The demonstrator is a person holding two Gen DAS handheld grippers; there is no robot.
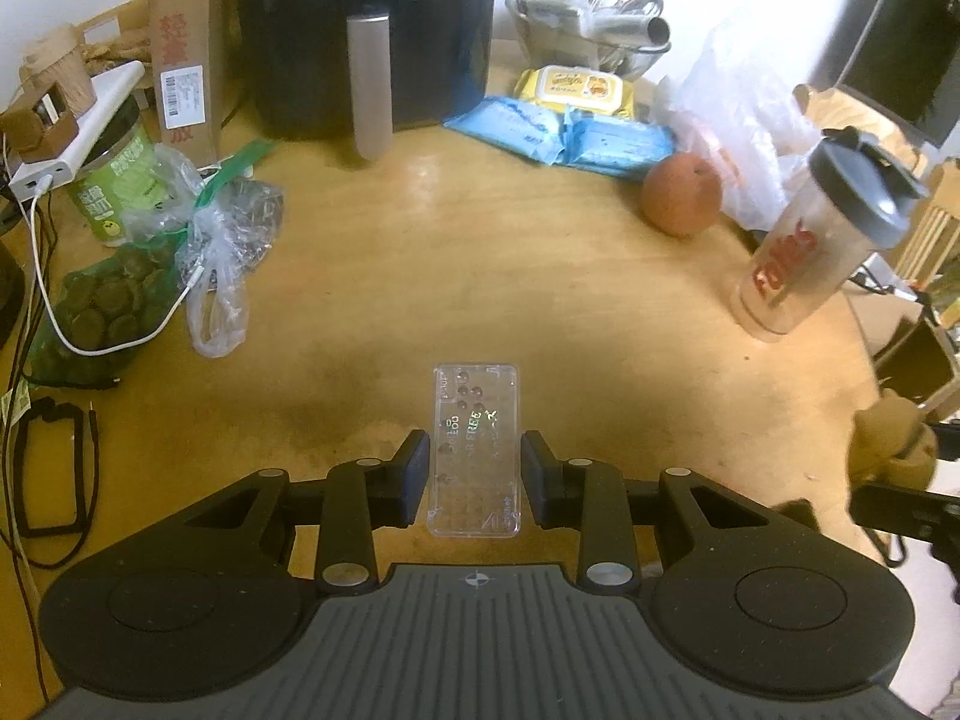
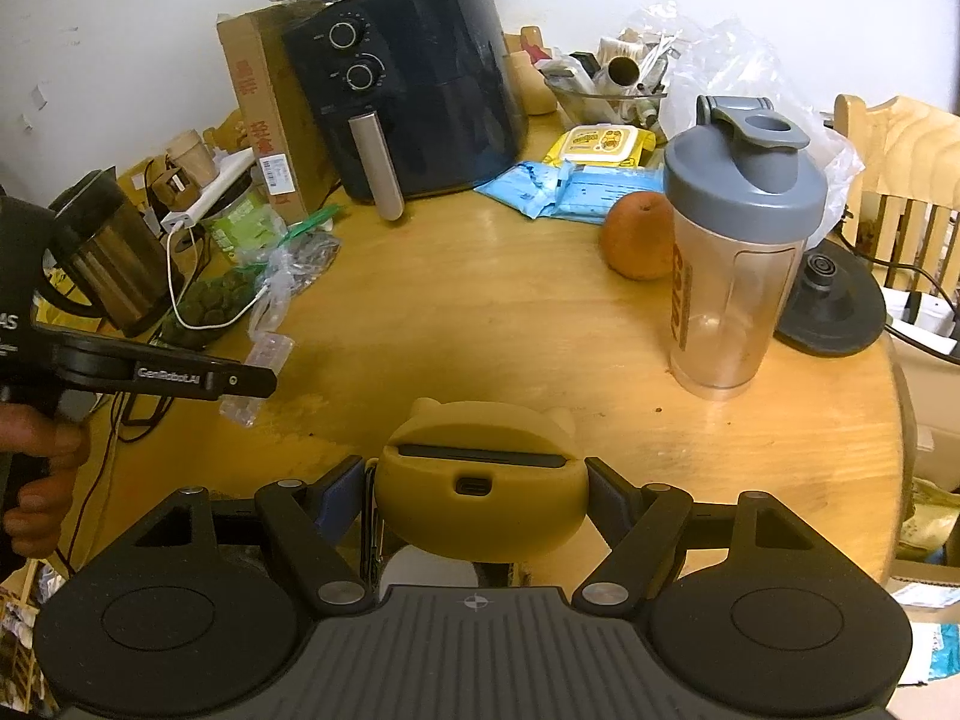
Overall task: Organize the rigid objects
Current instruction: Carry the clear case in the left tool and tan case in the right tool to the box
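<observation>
Wooden table point(image 1: 480, 252), clear case point(image 1: 474, 450) markings illegible

Home kitchen or dining corner. Round wooden counter point(image 2: 510, 312) against white wall, cluttered: black air fryer point(image 2: 414, 90), electric kettle point(image 2: 102, 252) and separate kettle base point(image 2: 834, 306), shaker bottle point(image 2: 738, 240), orange point(image 2: 639, 237), wet-wipe packs point(image 1: 564, 132), bagged snacks point(image 1: 102, 306), utensil basket point(image 1: 594, 24). Wooden chair point(image 2: 900, 180) beside counter.
</observation>
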